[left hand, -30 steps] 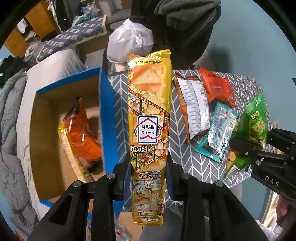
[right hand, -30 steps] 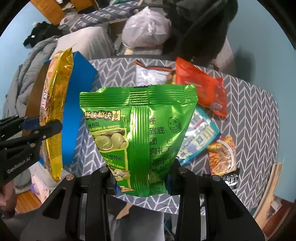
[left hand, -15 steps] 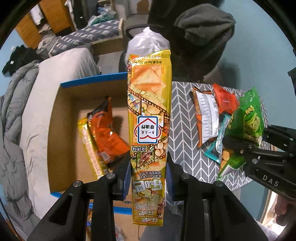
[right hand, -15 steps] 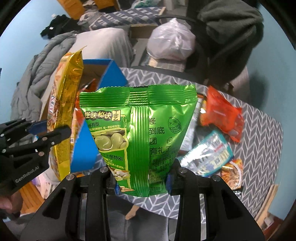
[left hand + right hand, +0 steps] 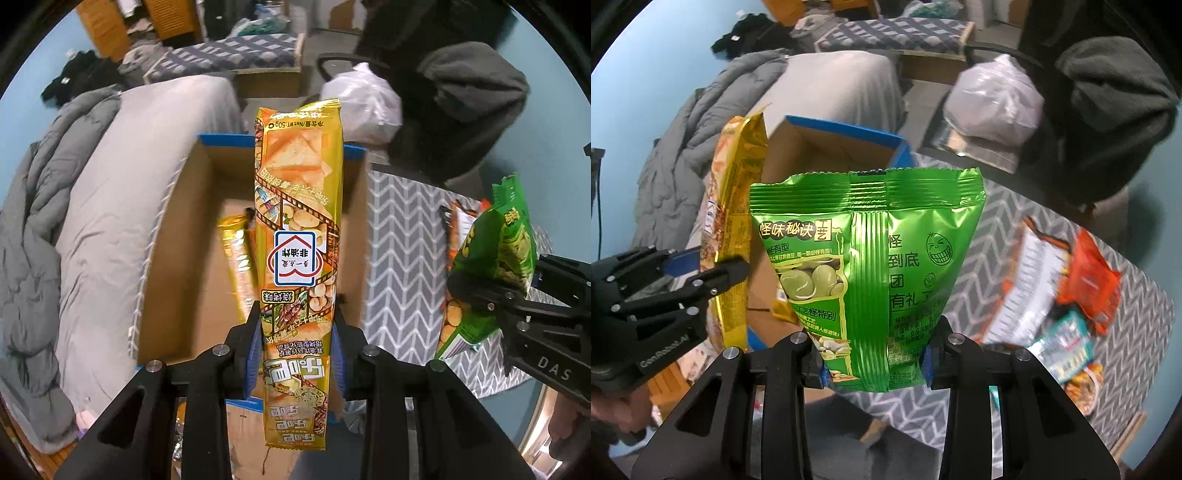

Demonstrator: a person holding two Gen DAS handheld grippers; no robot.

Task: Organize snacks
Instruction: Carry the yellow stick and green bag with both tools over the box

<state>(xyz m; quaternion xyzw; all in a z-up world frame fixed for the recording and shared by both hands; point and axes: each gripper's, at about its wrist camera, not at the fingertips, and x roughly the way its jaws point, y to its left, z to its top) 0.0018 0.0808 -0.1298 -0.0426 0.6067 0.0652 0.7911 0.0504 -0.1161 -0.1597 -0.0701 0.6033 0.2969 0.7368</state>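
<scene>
1. Left gripper has its jaws clamped on a tall yellow snack pack, held upright over the open cardboard box.
2. Right gripper jaws are pinching a green bean bag above the worktop, right beside the box.
3. More packets, like the orange packet, lie further right.

The box stood left of the table, touching its edge, with the bed on its other side. A packet lay inside the box. The long pack hung above the box; the bag hung right of it, over the table edge. More snacks lay on the table, right of the bag. A chair stood behind the table.
</scene>
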